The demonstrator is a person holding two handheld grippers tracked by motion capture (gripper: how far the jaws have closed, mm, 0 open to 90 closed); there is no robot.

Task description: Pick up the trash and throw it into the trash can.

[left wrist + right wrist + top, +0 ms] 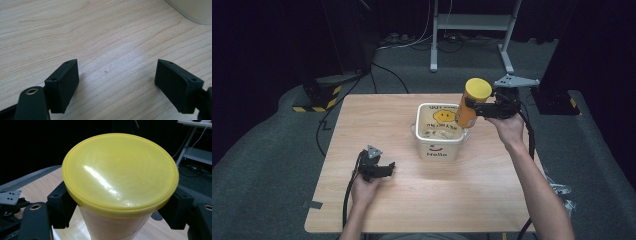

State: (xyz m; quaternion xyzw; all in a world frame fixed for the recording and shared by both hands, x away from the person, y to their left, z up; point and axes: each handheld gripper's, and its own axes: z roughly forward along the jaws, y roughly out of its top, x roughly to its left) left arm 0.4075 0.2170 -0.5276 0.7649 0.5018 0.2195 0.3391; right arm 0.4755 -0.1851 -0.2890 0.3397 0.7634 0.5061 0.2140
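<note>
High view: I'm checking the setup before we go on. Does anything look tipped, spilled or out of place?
Nothing is spilled or damaged. The orange can with the yellow lid hangs tilted above the white tub, clamped in the right claw. The left claw rests open on the table.

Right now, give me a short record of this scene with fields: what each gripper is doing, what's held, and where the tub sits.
right gripper: shut on the orange can, just under its yellow lid
can position: held above the white tub
left gripper: open, nothing between its jaws, low over the table
tub: near the table's middle, smiley face and "Hello" on it
</note>
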